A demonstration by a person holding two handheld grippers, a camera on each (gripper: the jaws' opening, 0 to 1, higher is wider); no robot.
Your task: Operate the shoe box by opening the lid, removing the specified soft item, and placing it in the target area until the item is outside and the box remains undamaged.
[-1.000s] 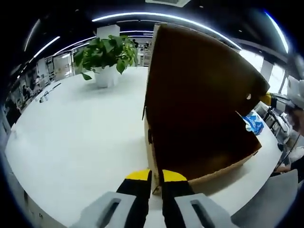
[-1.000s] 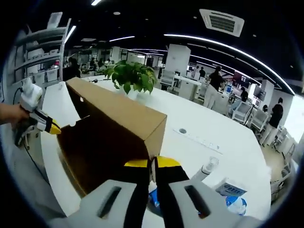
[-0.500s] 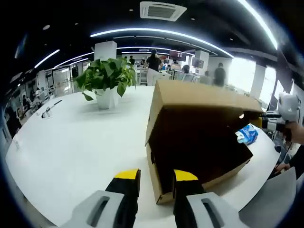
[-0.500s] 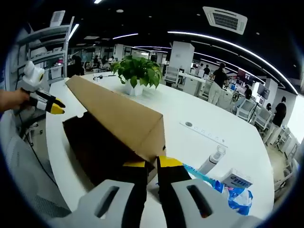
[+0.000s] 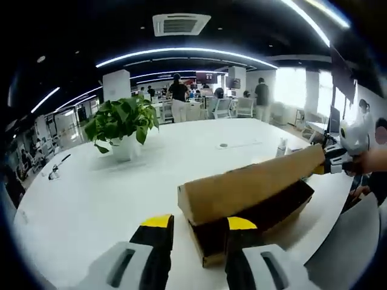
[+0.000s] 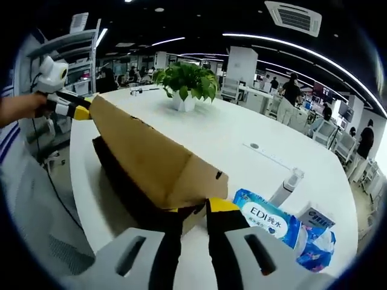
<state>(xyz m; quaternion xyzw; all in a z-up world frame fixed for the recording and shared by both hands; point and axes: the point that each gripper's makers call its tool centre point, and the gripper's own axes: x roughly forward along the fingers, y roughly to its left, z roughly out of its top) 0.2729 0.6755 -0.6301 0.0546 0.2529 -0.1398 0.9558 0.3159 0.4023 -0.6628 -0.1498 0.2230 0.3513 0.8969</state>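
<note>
Left gripper view | left tongs (image 5: 196, 225) parted astride shoe box (image 5: 254, 199) corner | right unclear

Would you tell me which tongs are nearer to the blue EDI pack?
The right tongs: the blue EDI pack lies just beside their tips. The left tongs are at the cardboard box's opposite end.

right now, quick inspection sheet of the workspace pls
surface: white table, mostly bare.
job's things: shoe box with its lid tilted low over the box; soft item not made out.
clutter: blue tissue packs, spray bottle, potted plant.
grippers: left gripper jaws apart at one end of the box; right gripper at the other end, state unclear.
cables: nothing seen on the table.
surroundings: open office, people standing far off.
</note>
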